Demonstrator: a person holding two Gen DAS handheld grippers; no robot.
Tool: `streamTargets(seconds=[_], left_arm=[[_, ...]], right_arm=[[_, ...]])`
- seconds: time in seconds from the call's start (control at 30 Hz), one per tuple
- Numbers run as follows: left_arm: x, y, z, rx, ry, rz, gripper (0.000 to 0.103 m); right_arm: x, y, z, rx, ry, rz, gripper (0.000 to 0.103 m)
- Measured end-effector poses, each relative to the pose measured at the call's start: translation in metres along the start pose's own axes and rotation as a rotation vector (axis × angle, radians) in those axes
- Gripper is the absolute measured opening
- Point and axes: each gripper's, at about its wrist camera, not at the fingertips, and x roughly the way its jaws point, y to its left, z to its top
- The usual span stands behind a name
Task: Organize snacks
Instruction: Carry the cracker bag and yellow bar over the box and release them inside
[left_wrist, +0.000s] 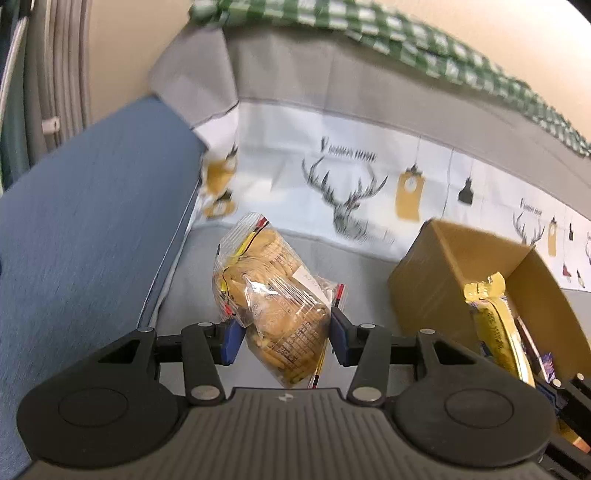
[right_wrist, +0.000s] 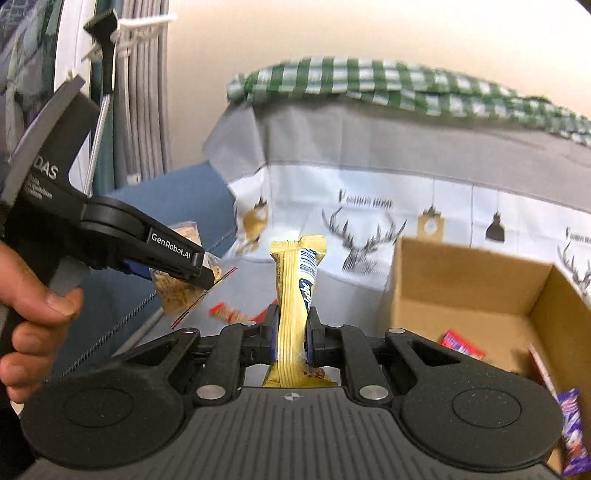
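**K:** Blue pads on the left gripper (left_wrist: 284, 338) are clamped on a clear cookie bag (left_wrist: 275, 299). Bag sits between the fingers, squeezed at the lower half, upper half sticking out ahead toward the deer-print cloth (left_wrist: 343, 195). Held off the grey surface (left_wrist: 325, 254).

**M:** Right side?

**K:** Right gripper (right_wrist: 291, 338) is closed tight on a yellow snack bar (right_wrist: 295, 295). Bar stands roughly upright, pinched low, top crimp well above the fingertips.

**M:** Box location?

**K:** Cardboard box (right_wrist: 461, 291) is open-topped, right of both grippers, backed against the cloth. In the left wrist view the same bar shows over the box's (left_wrist: 424, 291) near edge. Whether it's inside the rim or just above, can't tell.

**M:** Contents?

**K:** Red packet (right_wrist: 461, 343) on the box floor, purple wrapper (right_wrist: 570, 424) at the near right corner. Both blurred, no labels readable.

**M:** Anything loose outside?

**K:** One red-and-white wrapper (right_wrist: 232, 314) on the grey surface, just ahead of the right gripper, left of the bar. Blurred.

**M:** Surroundings?

**K:** Blue cushion (left_wrist: 92, 206) on the left, green checked fabric (right_wrist: 369, 83) draped along the top of the backrest. Person's left hand (right_wrist: 33, 325) wraps the left gripper's handle in the right wrist view.
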Motion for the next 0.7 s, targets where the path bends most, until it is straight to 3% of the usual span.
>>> streamTargets(seconds=[0.4, 0.7], left_arm=[[-0.003, -0.081, 0.006, 0.074, -0.143, -0.17, 0.053], [-0.007, -0.136, 0.0, 0.181, -0.205, -0.297, 0.053]], right_arm=[[-0.033, -0.073, 0.02, 0.111, -0.073, -0.068, 0.014], [-0.058, -0.138, 0.015, 0.191, -0.106, -0.193, 0.014]])
